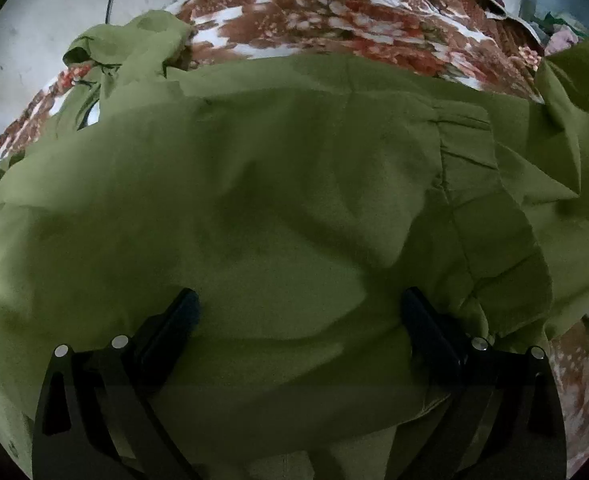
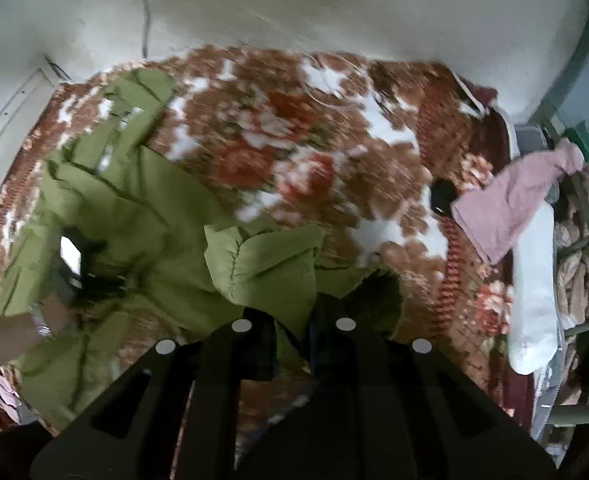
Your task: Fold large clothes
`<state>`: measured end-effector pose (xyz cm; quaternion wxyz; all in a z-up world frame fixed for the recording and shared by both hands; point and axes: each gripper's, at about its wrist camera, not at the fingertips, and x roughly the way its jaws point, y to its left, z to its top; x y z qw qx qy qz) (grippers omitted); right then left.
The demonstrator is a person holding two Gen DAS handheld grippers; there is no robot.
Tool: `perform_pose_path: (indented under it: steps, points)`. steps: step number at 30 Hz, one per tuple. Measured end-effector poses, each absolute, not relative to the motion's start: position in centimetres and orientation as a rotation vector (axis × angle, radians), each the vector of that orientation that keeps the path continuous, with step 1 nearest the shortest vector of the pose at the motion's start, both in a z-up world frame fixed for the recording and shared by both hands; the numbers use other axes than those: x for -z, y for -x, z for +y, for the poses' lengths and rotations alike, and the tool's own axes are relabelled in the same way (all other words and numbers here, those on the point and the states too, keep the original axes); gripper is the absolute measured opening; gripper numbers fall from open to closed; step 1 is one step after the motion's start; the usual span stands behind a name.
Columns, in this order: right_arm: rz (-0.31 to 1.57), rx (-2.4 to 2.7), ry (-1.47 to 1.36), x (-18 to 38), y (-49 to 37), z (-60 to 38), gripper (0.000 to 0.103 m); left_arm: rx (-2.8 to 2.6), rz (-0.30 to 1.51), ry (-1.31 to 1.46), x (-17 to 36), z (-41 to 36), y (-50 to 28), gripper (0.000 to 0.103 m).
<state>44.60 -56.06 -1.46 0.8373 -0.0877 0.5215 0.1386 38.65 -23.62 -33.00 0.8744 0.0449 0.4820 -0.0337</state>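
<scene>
Dim, flat indoor light; strong fisheye bending; motion blur in right wrist view.

plain olive-green garment (image 1: 278,184) ahead of the black left claw (image 1: 300,312), bedspread (image 1: 334,20) beyond it in brown, white and red-orange floral print, black right claw (image 2: 294,320), dusty pink cloth (image 2: 506,204) to its right, white wall (image 2: 334,4) beyond

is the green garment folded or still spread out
Partly folded, rumpled: green garment sprawls across the floral bedspread, one section pinched in the right tool.
</scene>
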Motion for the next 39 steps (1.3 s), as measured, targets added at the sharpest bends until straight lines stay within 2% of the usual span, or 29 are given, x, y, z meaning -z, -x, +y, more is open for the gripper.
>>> perform_pose_path:
  steps: [8,11,14,29,39]
  points:
    - [0.984,-0.349,0.177,-1.9,-42.2,-44.8,0.009,0.090,0.967,-0.145,31.7,-23.4,-37.5,0.098]
    - [0.969,-0.400,0.148,-2.3,-42.3,-40.1,0.009,0.064,0.882,-0.201,29.6,-22.4,-35.8,0.098]
    - [0.961,-0.442,0.102,-2.5,-43.0,-35.5,0.009,0.038,0.812,-0.224,27.6,-19.0,-34.6,0.098]
    - [0.990,-0.636,0.044,2.2,-45.1,-11.7,0.009,-0.044,0.777,-0.041,22.4,6.4,-30.6,0.098]
    - [1.027,-0.711,-0.074,7.5,-47.5,3.3,0.009,-0.037,0.773,0.000,22.2,13.4,-23.6,0.098]
